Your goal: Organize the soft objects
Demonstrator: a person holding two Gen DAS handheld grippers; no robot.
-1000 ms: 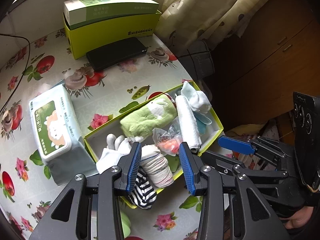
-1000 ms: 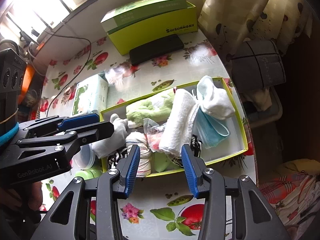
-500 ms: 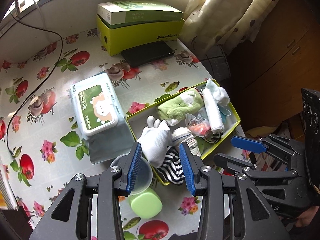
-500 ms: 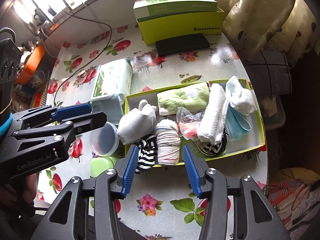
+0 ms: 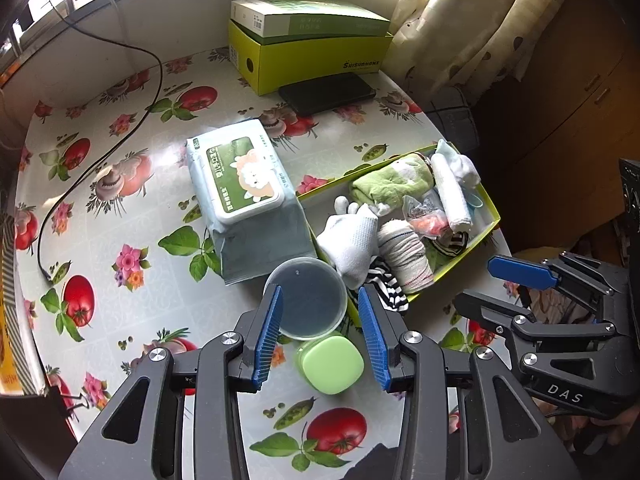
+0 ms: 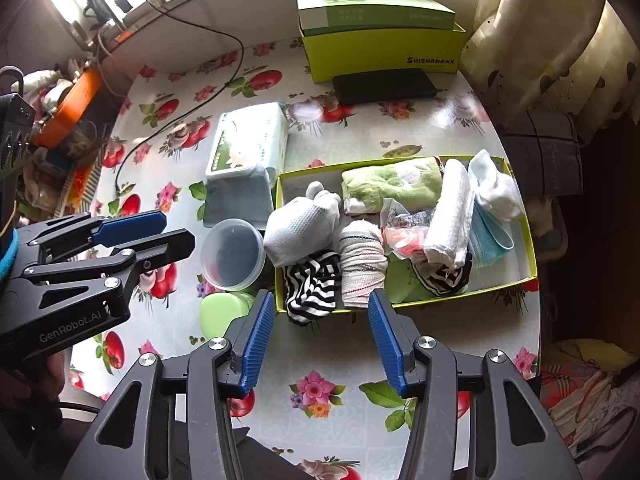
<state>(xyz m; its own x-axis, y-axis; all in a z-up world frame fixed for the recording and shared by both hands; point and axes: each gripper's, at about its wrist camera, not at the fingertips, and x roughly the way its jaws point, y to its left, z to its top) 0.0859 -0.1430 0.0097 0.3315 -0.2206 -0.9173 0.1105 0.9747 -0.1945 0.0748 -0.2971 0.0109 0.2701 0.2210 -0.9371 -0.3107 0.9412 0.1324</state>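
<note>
The left hand-held gripper (image 5: 320,334) hangs above the worktop (image 5: 120,184) with its blue-padded jaws spread apart and nothing between them; below the gap sit a clear round plastic container (image 5: 306,298) and, nearer the camera, a rounded green case (image 5: 331,363), neither touched by the pads. The right hand-held gripper (image 6: 322,338) is likewise spread wide and empty, poised just in front of the near wall of the shallow yellow-green tray (image 6: 516,280). The soft things lie in that tray: at its left end a white glove (image 6: 298,230) with a black-and-white striped sock (image 6: 312,286) beneath it, the sock's toe drooping over the near wall; next to them a rolled beige sock with thin stripes (image 6: 362,268); behind, a folded green plush towel (image 6: 394,184); then a crumpled clear plastic bag with something orange inside (image 6: 402,236), a rolled white cloth (image 6: 448,220), a pale blue face mask (image 6: 490,236) and a bunched white sock (image 6: 498,192) at the right end. A pack of wet wipes (image 5: 240,184) lies just beside the tray's left end (whether it touches the wall cannot be told). At the far edge of the worktop stands a yellow-green cardboard box (image 5: 316,60) with a flatter green box (image 5: 308,20) on top and a black phone (image 5: 326,92) lying in front of it. A black cable (image 5: 100,160) trails across the left part of the flowered oilcloth.
</note>
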